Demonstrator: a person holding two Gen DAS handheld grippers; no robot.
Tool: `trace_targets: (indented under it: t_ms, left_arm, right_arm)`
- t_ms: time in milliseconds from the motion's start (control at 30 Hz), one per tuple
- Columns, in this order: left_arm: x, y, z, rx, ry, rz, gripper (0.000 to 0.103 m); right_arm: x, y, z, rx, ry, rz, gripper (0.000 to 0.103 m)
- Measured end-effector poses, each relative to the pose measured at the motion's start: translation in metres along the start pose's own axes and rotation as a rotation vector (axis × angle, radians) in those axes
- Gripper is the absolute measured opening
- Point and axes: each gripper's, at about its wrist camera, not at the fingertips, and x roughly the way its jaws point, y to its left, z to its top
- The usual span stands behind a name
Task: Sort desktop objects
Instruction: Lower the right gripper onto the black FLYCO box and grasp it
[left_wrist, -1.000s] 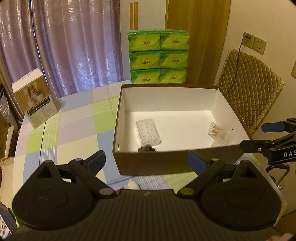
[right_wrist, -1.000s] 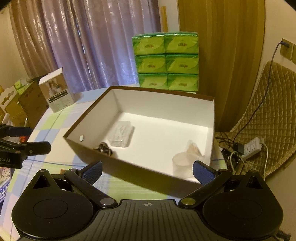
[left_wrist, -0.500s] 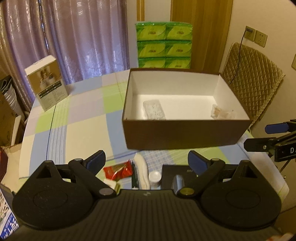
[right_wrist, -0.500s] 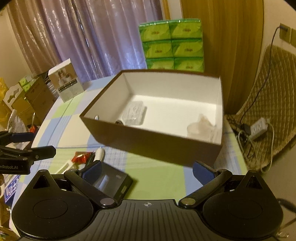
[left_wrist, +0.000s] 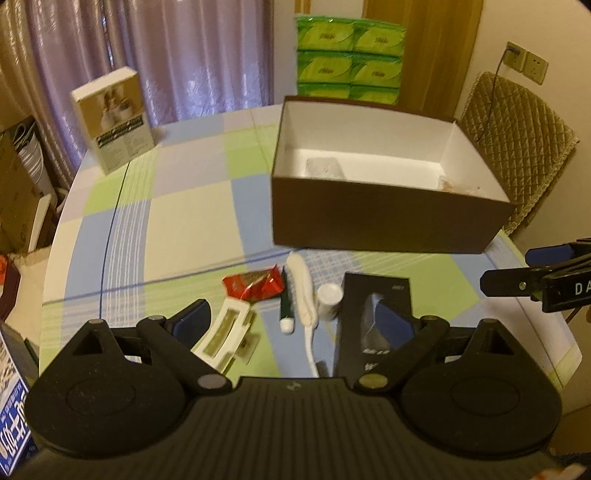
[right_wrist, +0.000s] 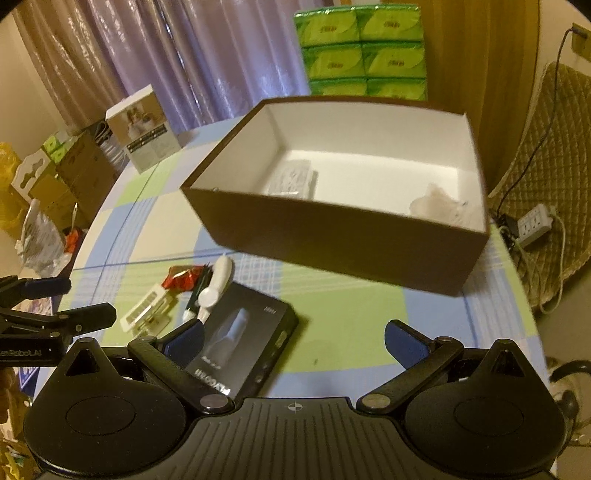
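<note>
Both grippers are seen held above the checked tablecloth (left_wrist: 177, 229), each with its jaws spread wide and nothing between them. The left gripper (left_wrist: 295, 325) is placed over a cluster of loose items; the right gripper (right_wrist: 293, 338) is placed just to the right of that cluster, with its left finger over the near corner of a black flat box (right_wrist: 243, 339).

The cluster lies at 6 o'clock from the brown cardboard box (left_wrist: 388, 225), near its front wall but apart from it. From left to right in the left wrist view: a white rectangular card pack (left_wrist: 227, 334), a red foil wrapper (left_wrist: 255, 286), a dark green tube with a white cap (left_wrist: 286, 310), a white elongated handled item (left_wrist: 304, 291) lying against the tube, a small white capped bottle (left_wrist: 328, 301), and the black flat box (left_wrist: 373, 314).

The brown box is open, white inside. A clear plastic packet (left_wrist: 323, 168) is seen on its floor at the left, and a crumpled clear container (right_wrist: 439, 206) in the right front corner.

A white product carton (left_wrist: 114, 118) stands at 10 o'clock on the table. Green tissue packs (left_wrist: 347, 55) are stacked at 12 o'clock behind the brown box. A quilted chair (left_wrist: 517, 140) is seen at 2 o'clock.
</note>
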Motion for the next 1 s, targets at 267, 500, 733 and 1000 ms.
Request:
trace_targets:
  t_ms: [267, 500, 733, 1000]
  left_arm:
    - [0.007, 0.025, -0.015, -0.035, 0.04, 0.033, 0.094]
    - [0.017, 0.043, -0.023, -0.05, 0.064, 0.041, 0.094]
    - [0.032, 0.063, -0.029, -0.054, 0.093, 0.046, 0.094]
    - [0.049, 0.082, -0.03, -0.036, 0.115, 0.033, 0.094]
  right_arm:
    - [0.021, 0.018, -0.008, 0.009, 0.05, 0.014, 0.101]
    - [0.042, 0.035, -0.017, 0.024, 0.094, 0.016, 0.101]
    - [0.071, 0.054, -0.026, 0.022, 0.138, -0.003, 0.101]
    - [0.103, 0.069, -0.03, 0.031, 0.153, -0.057, 0.101]
